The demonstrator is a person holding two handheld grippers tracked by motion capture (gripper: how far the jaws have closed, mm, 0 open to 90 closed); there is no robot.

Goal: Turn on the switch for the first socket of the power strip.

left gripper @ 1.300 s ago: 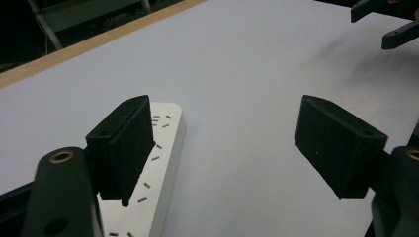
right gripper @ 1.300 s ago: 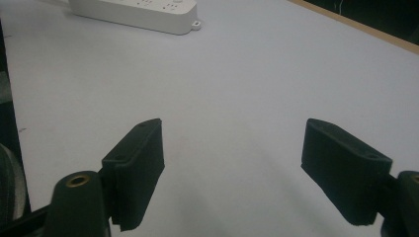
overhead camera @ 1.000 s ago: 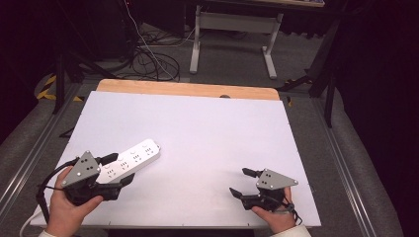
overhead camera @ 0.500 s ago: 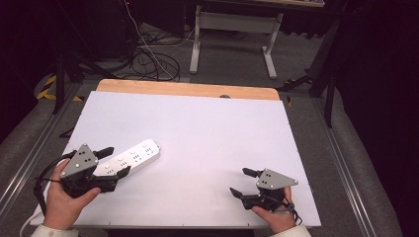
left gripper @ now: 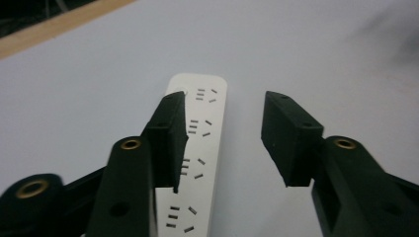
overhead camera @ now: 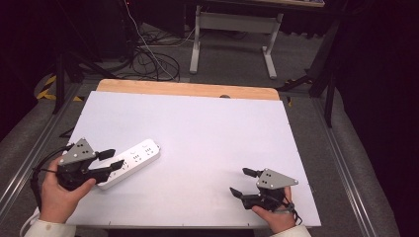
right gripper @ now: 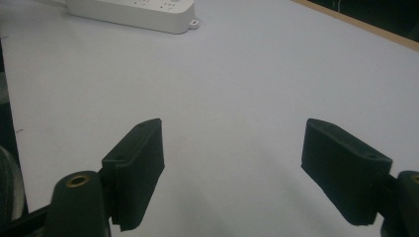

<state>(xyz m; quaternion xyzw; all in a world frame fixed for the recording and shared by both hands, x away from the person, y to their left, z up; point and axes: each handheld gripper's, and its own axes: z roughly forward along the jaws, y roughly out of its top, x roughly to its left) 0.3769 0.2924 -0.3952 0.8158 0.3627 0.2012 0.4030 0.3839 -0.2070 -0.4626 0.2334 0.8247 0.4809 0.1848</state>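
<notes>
Here, the elements are listed from largest to smallest.

1. Table [overhead camera: 207, 133]: a white work surface with a strip of bare wood along its far edge. It carries the one object being worked and both tools, so its near edge is where the person's hands come in.

2. Power strip [overhead camera: 129, 163]: a white multi-socket bar lying flat, sockets up, on the near-left part of the table and angled toward the far right. In the left gripper view [left gripper: 197, 148] it runs lengthwise away from the camera, which suits a grasp across its narrow width. In the right gripper view its far end [right gripper: 133, 12] lies well apart from that tool.

3. Left gripper [overhead camera: 111, 160]: held low at the near end of the strip, pointing along it. Its jaws have just been closing and now stand roughly half apart. In its own view [left gripper: 225, 140] one jaw overlaps the strip's left edge while the other stands off over bare table to the right, so the pads press on nothing (the strip sits off-centre in the gap, not squarely between them). Judged from this, the grip is not yet made, and a small sideways correction seems needed first.

4. Right gripper [overhead camera: 243, 180]: resting at the near-right of the table, jaws spread wide with nothing between them [right gripper: 232, 170], apparently parked clear so the left hand can work unhindered.
</notes>
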